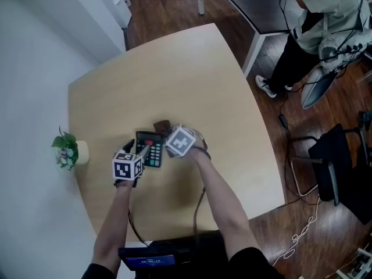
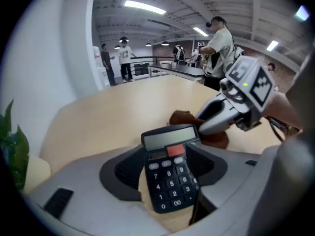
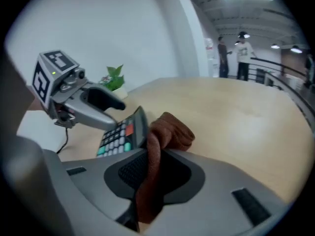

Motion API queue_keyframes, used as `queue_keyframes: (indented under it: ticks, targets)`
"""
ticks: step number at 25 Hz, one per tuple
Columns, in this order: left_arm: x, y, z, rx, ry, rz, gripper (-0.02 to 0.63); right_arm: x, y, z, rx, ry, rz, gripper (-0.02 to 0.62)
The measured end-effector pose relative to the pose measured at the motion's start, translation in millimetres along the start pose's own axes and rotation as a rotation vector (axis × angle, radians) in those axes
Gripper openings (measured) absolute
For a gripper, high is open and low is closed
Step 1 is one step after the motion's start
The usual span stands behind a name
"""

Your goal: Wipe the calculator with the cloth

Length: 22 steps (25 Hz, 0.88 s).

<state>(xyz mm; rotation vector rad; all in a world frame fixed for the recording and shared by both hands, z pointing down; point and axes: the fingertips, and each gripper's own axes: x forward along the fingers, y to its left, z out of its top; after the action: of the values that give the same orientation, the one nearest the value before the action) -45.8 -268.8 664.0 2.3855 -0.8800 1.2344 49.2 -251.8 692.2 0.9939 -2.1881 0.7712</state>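
Calculator between parted left jaws; cloth clamped in right jaws.
The calculator (image 2: pixel 172 181) sits on the table (image 1: pixel 192 74), lower centre of the head view. The left gripper (image 2: pixel 165 167) stands open around it, apparently not pressing. The right gripper (image 3: pixel 150 173) is closed on the brown cloth (image 3: pixel 170 132), just beside the calculator.

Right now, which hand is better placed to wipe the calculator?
Right: the right tongs are shut on the cloth, beside the calculator. The left tongs stand open around the calculator.
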Motion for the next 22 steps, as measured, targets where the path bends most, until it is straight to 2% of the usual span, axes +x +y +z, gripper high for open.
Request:
queue_keyframes:
  ticks: [2, 4, 5, 6, 8, 10, 11, 13, 17, 19, 20, 22]
  targets:
    - [5, 11, 4, -0.012, -0.004, 0.022, 0.285, -1, 14, -4, -0.036, 0.032, 0.045, 0.078]
    - [7, 24, 12, -0.018, -0.028, -0.043, 0.285, -8, 16, -8, -0.028, 0.002, 0.033, 0.078]
    - [7, 28, 20, 0.012, -0.046, -0.099, 0.291, -13, 15, -12, -0.013, -0.015, 0.017, 0.078]
    - [8, 28, 29, 0.069, -0.059, -0.171, 0.291, -18, 13, -15, 0.003, -0.031, 0.001, 0.078]
    - [10, 15, 42, 0.236, -0.042, -0.36, 0.291, -28, 17, -24, 0.035, -0.055, -0.014, 0.078]
    - [12, -7, 41, 0.434, 0.054, -0.558, 0.291, -39, 23, -35, 0.072, -0.077, -0.019, 0.078]
    - [14, -16, 37, 0.523, 0.119, -0.632, 0.291, -44, 26, -40, 0.093, -0.088, -0.021, 0.078]
    - [23, -27, 35, 0.62, 0.22, -0.722, 0.291, -56, 32, -51, 0.133, -0.108, -0.018, 0.078]
    - [41, -40, 38, 0.602, 0.336, -0.821, 0.293, -80, 52, -69, 0.196, -0.138, 0.003, 0.078]
    - [45, -40, 23, 0.614, 0.423, -0.858, 0.244, -90, 60, -78, 0.214, -0.146, 0.002, 0.078]
    - [46, -39, 17, 0.605, 0.453, -0.873, 0.2, -94, 63, -82, 0.221, -0.149, -0.001, 0.078]
    - [45, -37, 11, 0.526, 0.486, -0.901, 0.174, -101, 69, -90, 0.231, -0.15, -0.007, 0.078]
